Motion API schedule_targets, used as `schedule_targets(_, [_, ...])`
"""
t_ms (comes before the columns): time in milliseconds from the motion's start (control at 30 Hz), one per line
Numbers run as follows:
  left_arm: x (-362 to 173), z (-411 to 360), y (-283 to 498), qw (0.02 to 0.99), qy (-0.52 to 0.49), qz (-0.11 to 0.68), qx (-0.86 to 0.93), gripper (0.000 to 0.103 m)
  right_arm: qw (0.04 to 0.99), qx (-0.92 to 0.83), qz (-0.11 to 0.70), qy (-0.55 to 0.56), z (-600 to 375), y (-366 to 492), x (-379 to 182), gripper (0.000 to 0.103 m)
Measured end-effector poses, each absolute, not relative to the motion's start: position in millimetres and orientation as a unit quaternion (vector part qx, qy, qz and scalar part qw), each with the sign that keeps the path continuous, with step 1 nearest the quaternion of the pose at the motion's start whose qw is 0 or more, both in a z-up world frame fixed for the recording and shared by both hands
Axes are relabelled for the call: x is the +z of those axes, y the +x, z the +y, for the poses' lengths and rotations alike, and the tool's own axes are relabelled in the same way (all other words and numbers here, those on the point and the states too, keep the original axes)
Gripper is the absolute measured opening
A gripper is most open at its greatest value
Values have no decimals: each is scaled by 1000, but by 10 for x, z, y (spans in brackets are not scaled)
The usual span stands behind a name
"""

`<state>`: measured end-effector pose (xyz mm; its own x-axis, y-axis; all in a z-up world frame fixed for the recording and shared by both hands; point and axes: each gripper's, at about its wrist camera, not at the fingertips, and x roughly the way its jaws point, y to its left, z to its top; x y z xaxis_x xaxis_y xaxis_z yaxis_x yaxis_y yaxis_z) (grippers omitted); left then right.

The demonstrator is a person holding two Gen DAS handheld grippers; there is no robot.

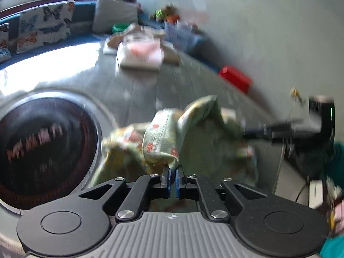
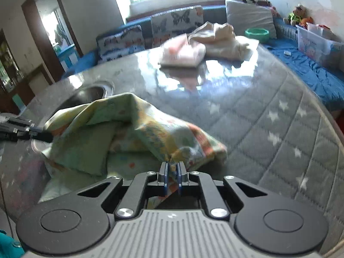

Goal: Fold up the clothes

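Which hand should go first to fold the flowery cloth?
Probably neither alone: the left gripper and right gripper each pinch an edge of the flowery cloth, so both seem equally placed.

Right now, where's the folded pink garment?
The folded pink garment lies at the far side of the glass-topped table, against the crumpled cream cloth and in front of the butterfly cushions, well beyond the yellow-green garment.

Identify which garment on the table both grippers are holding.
The green-yellow patterned cloth, pinched by the left gripper and right gripper; the pink and cream ones lie untouched beyond.
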<state>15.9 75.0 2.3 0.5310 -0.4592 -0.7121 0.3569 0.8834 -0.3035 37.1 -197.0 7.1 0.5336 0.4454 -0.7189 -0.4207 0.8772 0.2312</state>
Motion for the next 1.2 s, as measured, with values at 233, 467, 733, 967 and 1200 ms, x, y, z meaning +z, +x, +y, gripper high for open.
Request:
schedule_targets(233, [-187,712,-35,866,-35,441,-232,5,877,243,412,36,-2181,291,164,19])
schedule_targets(467, [-231,700,-47,870,-33,438,-225,5,888,197,401,111,-2462,622,236,39])
schedule_targets(733, [-226,719,-72,874,-39,435,-215,5,846,194,462,182,-2446,1100,-122,39])
schedule_targets(967, [-161,777,-57,875,-46,433,-212,7,868,217,435,104,-2220,959,25,16])
schedule_targets(1200, [67,939,-67,892,-71,405,-186,26,890,227,395,25,-2048,790,151,13])
